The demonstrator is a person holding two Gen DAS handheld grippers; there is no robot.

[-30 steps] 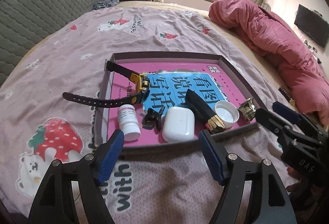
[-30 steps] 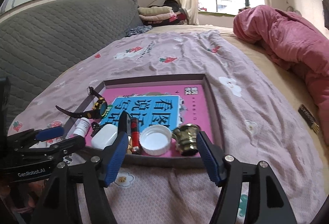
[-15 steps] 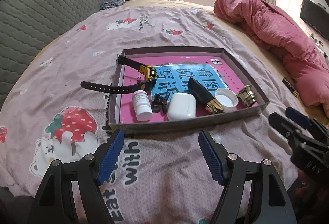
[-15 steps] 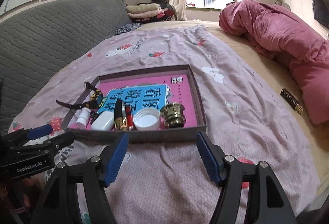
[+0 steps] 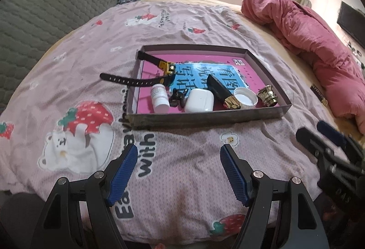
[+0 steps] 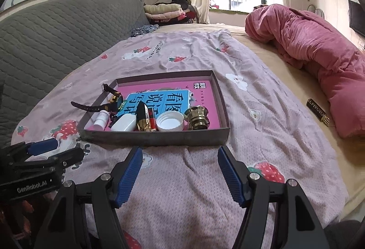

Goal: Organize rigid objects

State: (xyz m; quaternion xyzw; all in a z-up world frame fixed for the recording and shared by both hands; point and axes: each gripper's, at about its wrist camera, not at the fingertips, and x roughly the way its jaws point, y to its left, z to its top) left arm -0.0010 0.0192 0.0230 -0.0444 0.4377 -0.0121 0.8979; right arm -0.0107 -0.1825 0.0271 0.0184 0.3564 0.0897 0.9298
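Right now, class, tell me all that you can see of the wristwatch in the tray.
The wristwatch has a black, yellow-trimmed case and black straps that look like rubber or plastic. It lies at the left of the shallow cardboard tray, the case on the pink book cover lining it. One strap runs toward the tray's far left corner; the other, punched with holes, crosses the left wall and hangs out over the bedspread. Nothing grips it.

The tray sits on the bed. Along its near edge, from left to right: the bottle, the clip, the earbud case, the lipstick, the cap, then the knob in the near right corner. The watch drapes over the tray's left edge.
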